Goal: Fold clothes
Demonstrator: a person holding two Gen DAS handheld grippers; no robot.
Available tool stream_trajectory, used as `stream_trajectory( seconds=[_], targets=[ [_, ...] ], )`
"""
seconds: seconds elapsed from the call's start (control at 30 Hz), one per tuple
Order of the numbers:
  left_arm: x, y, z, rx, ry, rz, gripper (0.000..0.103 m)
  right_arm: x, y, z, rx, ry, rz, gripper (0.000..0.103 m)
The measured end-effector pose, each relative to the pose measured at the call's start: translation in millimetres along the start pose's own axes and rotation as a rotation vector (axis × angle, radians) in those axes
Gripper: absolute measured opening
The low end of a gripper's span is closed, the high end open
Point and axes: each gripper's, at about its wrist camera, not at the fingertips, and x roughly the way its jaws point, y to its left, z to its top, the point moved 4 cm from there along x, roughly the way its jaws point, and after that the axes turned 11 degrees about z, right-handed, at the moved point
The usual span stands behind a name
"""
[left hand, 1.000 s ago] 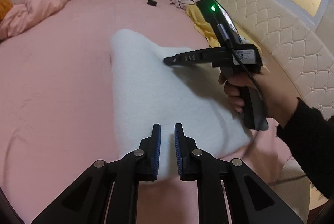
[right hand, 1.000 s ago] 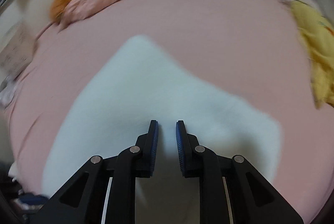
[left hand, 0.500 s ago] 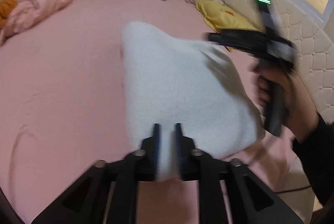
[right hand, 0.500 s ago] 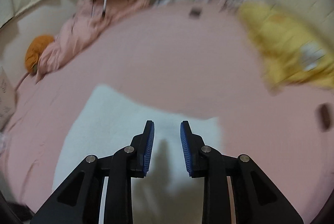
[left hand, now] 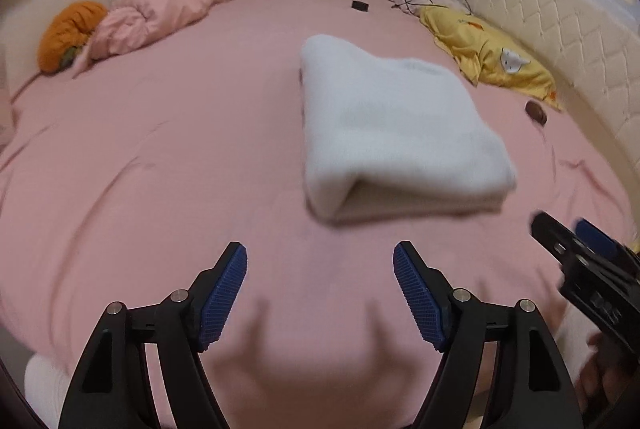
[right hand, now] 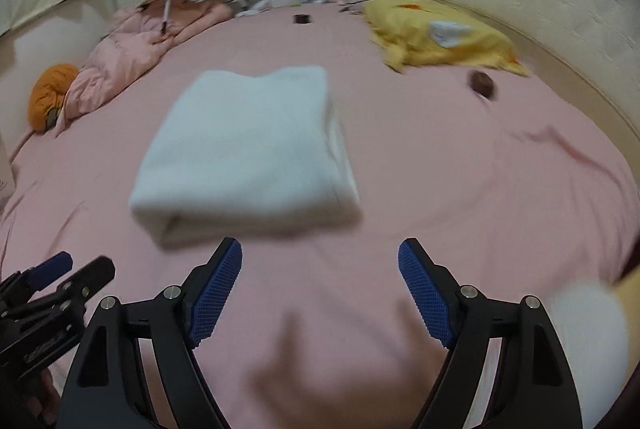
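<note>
A white fleecy garment (left hand: 392, 125) (right hand: 248, 149) lies folded into a thick rectangle on the pink bed (left hand: 160, 157) (right hand: 460, 169). My left gripper (left hand: 320, 285) hangs over bare sheet just short of the garment's near folded edge; its jaws are opening and nothing is between them. My right gripper (right hand: 320, 281) is also back from the garment, jaws opening wide and empty. Each gripper shows at the edge of the other's view: the right gripper (left hand: 576, 253), the left gripper (right hand: 60, 277).
A yellow blanket (left hand: 492, 57) (right hand: 440, 29) lies by the padded headboard (left hand: 560, 13). A small dark round object (left hand: 536, 111) (right hand: 482, 83) rests on the sheet near it. A pink duvet (left hand: 160, 9) and an orange cushion (left hand: 68, 33) sit far left. Clutter lines the far edge.
Both grippers, nearly shut over the white garment before, have opened and pulled back off it. The garment now lies folded on the bed, apart from both grippers.
</note>
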Motion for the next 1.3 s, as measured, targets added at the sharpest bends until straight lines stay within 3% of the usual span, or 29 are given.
stream_trajectory(
  seconds=[0.13, 0.67, 1.2, 1.27, 1.3],
  targets=[
    [-9.7, -1.2, -17.1, 0.015, -0.014, -0.015, 0.076, -13.6, 4.9, -20.7, -0.009, 0.041, 0.024, 0.081],
    [-34.9, 7.1, -21.6, -0.004, -0.052, -0.019, 0.076, -40.9, 31.2, -18.8, -0.146, -0.05, 0.018, 0.081],
    [-26.4, 8.4, -19.0, 0.013, -0.047, 0.01, 0.076, -31.3, 25.2, -15.5, -0.105, -0.025, 0.066, 0.081],
    [-18.0, 12.0, -12.5, -0.003, -0.055, -0.039, 0.073, -26.7, 18.5, -10.7, -0.071, -0.017, 0.119, 0.081],
    [-12.4, 14.0, -9.2, -0.015, -0.055, -0.068, 0.063, -22.8, 12.5, -5.9, -0.044, -0.01, 0.154, 0.081]
  ],
)
